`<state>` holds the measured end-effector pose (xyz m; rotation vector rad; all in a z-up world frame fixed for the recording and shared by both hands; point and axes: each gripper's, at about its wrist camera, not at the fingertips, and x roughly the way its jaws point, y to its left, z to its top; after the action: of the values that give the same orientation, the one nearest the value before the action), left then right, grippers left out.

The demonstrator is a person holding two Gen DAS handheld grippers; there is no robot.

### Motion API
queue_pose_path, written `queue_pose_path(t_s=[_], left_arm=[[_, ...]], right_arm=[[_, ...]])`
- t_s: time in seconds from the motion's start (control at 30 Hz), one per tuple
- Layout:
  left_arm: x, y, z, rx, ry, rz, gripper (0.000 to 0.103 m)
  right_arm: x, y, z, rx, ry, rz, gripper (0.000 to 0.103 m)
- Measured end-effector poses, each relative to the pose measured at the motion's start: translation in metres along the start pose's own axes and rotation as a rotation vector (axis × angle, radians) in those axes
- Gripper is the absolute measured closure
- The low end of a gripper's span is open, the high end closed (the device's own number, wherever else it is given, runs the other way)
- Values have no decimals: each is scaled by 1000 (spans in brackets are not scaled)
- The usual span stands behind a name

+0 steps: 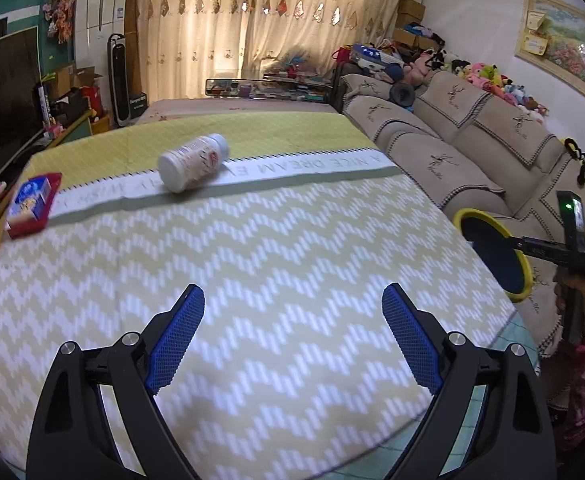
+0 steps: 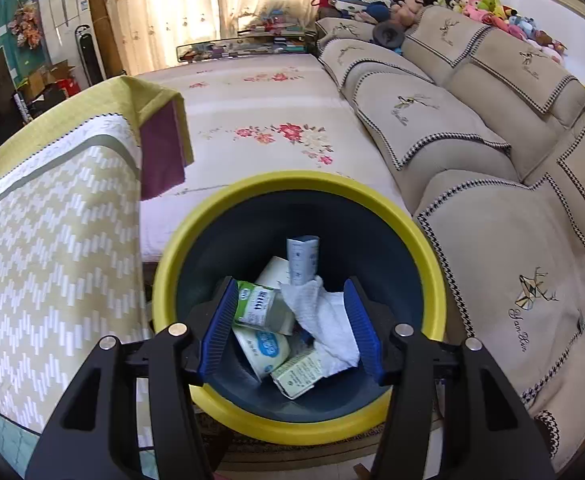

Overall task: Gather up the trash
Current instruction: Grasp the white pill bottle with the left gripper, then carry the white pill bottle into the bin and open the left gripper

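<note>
My left gripper [image 1: 292, 336]: fingers wide, empty, above desk [image 1: 276, 248]; white bottle [image 1: 193, 162] lying far. My right gripper [image 2: 292, 328]: fingers wide, empty, over yellow-rimmed bin [image 2: 292, 184].

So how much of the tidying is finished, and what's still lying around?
Partly done. The yellow-rimmed bin already holds cartons and a crumpled white tissue. Nothing is in hand: the right gripper hangs open over the bin, and the left gripper is open above the table. Left to collect: the white bottle lying on its side and the red box at the table's edge.
</note>
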<state>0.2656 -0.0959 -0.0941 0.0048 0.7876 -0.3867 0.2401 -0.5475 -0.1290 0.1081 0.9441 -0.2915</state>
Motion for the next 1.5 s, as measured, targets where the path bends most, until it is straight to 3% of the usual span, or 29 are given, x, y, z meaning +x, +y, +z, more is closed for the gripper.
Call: queue_pose_path(t_s=[0.13, 0.33, 0.6, 0.87, 1.17, 1.27, 1.5], left_arm=[[13, 28, 26, 14, 1, 45, 14], [53, 52, 63, 73, 44, 23, 14], [111, 85, 102, 119, 53, 47, 14], [156, 105, 126, 143, 128, 1, 14], [183, 112, 139, 138, 160, -19, 26], [191, 111, 140, 150, 185, -18, 38], [190, 98, 134, 175, 194, 7, 54]], right_arm=[[-4, 9, 2, -11, -11, 26, 50], [-11, 20, 5, -17, -22, 46, 50], [-14, 33, 14, -30, -25, 51, 50], [-4, 44, 21, -30, -6, 55, 50], [8, 52, 24, -40, 12, 61, 49], [9, 52, 24, -37, 13, 64, 50], [5, 51, 19, -34, 8, 74, 49]])
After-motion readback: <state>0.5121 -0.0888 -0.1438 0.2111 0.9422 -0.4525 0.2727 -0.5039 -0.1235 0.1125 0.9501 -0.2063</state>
